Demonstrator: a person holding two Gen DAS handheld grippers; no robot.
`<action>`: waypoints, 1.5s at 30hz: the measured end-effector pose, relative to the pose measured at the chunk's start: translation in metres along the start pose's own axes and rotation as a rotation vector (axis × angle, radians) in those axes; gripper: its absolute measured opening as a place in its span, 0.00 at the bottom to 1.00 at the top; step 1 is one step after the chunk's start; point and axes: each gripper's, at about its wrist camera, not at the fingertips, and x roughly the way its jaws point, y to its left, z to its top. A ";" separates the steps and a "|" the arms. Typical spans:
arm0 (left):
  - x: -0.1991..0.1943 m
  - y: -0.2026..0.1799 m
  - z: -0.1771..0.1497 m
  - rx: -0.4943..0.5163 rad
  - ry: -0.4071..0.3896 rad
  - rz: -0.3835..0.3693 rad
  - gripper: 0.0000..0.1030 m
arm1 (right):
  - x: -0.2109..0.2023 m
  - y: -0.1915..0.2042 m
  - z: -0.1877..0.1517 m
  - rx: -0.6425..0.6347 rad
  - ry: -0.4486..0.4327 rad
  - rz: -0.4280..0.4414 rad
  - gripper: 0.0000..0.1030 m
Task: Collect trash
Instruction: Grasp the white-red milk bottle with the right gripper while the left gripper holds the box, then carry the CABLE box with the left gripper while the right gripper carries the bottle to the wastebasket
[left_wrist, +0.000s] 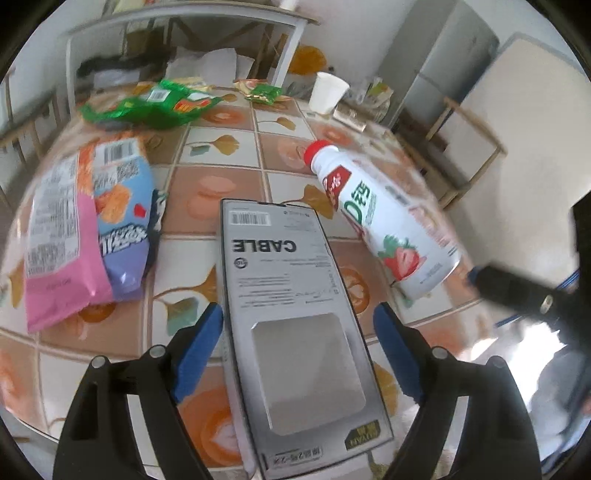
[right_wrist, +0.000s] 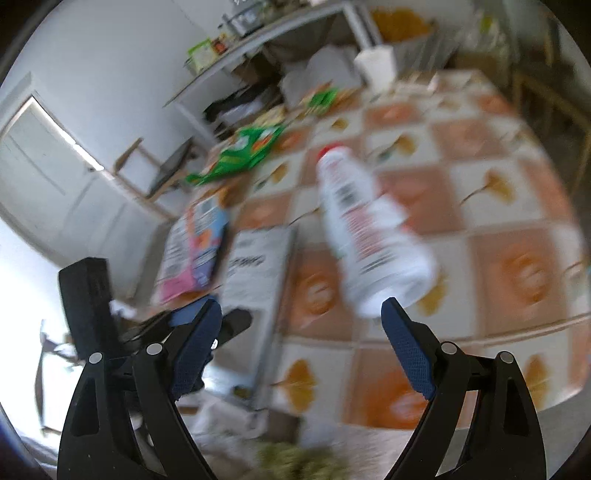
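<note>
Your fingers are spread on both grippers, and neither one is clamped on anything.

Your left gripper (left_wrist: 297, 321) has its blue fingers (left_wrist: 201, 345) apart on either side of the grey cable box (left_wrist: 291, 317), which lies flat on the tiled desk (left_wrist: 218, 184); whether the pads touch the box you cannot tell. Just right of the box lies the white bottle (left_wrist: 384, 218), on its side with the red cap pointing away from you. Left of the box sit the pink bag (left_wrist: 61, 236) and the blue bag (left_wrist: 123, 225), overlapping. Beyond the box lie a green bag (left_wrist: 155, 107) and a paper cup (left_wrist: 328, 92). Your right gripper (right_wrist: 301, 310) hovers with fingers (right_wrist: 197, 347) wide apart, the bottle's (right_wrist: 364, 229) base just ahead of them, right of the box (right_wrist: 258, 266); that view is blurred.
</note>
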 end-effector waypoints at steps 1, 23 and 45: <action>0.002 -0.005 -0.001 0.019 -0.001 0.031 0.80 | -0.004 -0.001 0.002 -0.021 -0.029 -0.045 0.82; 0.018 -0.025 -0.006 0.110 0.011 0.170 0.85 | 0.089 -0.011 0.065 -0.225 0.145 -0.219 0.82; 0.022 -0.018 -0.006 0.113 0.034 0.142 0.85 | 0.085 -0.023 0.053 -0.196 0.175 -0.279 0.64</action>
